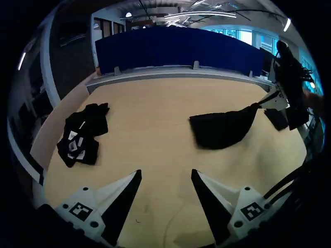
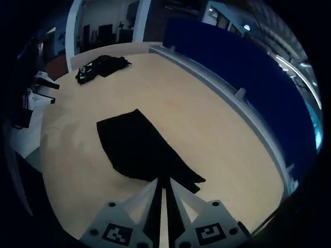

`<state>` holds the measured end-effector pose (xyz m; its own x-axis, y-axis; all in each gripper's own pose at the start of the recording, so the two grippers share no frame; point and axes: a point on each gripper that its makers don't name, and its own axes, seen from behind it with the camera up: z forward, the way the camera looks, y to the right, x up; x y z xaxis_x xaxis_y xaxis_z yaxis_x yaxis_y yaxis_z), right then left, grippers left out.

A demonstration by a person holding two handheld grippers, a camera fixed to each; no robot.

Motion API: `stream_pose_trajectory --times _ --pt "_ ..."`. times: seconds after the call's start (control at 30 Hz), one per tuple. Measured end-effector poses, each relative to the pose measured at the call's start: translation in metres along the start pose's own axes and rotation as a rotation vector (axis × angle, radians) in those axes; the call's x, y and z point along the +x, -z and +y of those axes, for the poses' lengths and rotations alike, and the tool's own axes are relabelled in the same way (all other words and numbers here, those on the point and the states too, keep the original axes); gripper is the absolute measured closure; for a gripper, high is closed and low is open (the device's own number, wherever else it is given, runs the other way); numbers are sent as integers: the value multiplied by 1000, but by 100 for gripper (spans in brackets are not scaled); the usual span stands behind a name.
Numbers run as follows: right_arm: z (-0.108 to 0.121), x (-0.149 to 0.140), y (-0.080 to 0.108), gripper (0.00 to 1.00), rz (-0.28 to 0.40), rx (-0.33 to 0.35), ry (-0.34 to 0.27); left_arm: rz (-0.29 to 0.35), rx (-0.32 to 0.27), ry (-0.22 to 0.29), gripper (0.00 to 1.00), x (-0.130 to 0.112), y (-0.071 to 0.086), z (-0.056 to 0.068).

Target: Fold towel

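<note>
Light wooden table (image 1: 165,107), long blue partition (image 1: 178,49) along its far edge. Left gripper view: left gripper (image 1: 165,171) low over the near side of the table, jaws spread wide, nothing between them, bare wood below. Black towel (image 1: 221,128) lies right of centre, mostly flat on the table, well apart from the left gripper. Its far right corner is drawn up into a point that meets the tip of the right gripper (image 1: 265,102) at the table's right edge. A hand (image 1: 313,101) shows dimly behind that gripper. On the left side of the table, well away from the towel, a rumpled pile of black cloth (image 1: 82,134) with small white tags showing. Right gripper view: right gripper (image 2: 165,180) with jaws pressed nearly together, pinching the near corner of the towel (image 2: 136,149). The towel spreads away from the fingertips toward the table's middle, widening to a blunt far end, one narrow tail trailing off to the right just beside the fingers. Left gripper (image 2: 55,93) seen at the far left edge of the table (image 2: 207,124), jaws apart, clear of the towel. The pile of black cloth (image 2: 101,66) sits at the far end, partition (image 2: 248,70) running along the right.
</note>
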<state>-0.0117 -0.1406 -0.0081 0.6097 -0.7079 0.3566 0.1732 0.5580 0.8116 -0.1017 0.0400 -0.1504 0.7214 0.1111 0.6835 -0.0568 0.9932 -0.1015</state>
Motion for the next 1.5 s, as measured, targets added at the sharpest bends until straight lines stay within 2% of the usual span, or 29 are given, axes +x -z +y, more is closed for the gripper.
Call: stream_pose_trajectory --times 0.2,0.6,0.8,1.0,1.2,1.3,1.5 --pt "-7 35 -5 94 33 18 56 10 -1 5 11 2 5 4" --pt "-27 61 -24 94 45 60 126 21 -7 25 11 4 16 7" --pt "-57 84 -48 94 57 113 179 24 9 30 11 5 25 3" --pt "-104 99 -86 94 57 192 223 28 31 38 11 2 37 -5" --pt "-148 86 -128 94 16 267 231 24 52 41 11 -7 39 -11" --pt "-161 75 -141 94 -11 291 215 24 57 47 11 -9 38 -13" --pt "-166 69 -145 94 -23 305 195 26 58 62 11 -7 37 -15"
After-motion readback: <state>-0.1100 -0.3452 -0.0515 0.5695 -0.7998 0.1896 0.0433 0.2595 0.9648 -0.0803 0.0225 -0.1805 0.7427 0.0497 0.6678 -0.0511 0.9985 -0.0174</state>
